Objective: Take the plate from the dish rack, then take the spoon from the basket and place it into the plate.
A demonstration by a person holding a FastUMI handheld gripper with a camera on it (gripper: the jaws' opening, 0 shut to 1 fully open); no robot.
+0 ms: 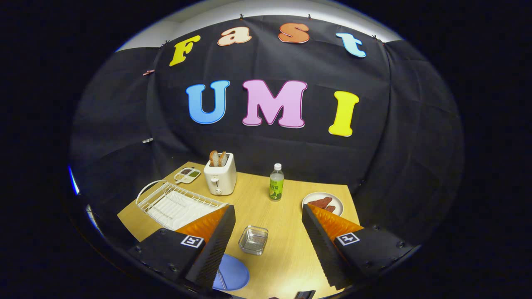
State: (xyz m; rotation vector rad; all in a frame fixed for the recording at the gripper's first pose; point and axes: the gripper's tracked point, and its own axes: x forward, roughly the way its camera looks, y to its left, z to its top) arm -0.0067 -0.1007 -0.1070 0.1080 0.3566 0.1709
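A blue plate [232,274] lies flat on the wooden table [286,257], close under my left finger and partly hidden by it. On the plate lies a slim silvery utensil [222,279] that looks like the spoon; most of it is covered by the finger. A small wire-mesh basket [253,239] stands between my fingers, just beyond the plate, and looks empty. The white dish rack [178,203] stands beyond the left finger with no plate in it. My gripper [268,211] hangs above the table, open, with nothing between its fingers.
A white toaster [220,178] with bread slices stands behind the rack, with a small sauce tray [187,175] to its left. A green-labelled bottle [276,182] stands at the table's middle back. A white plate with reddish food [323,202] lies beyond the right finger.
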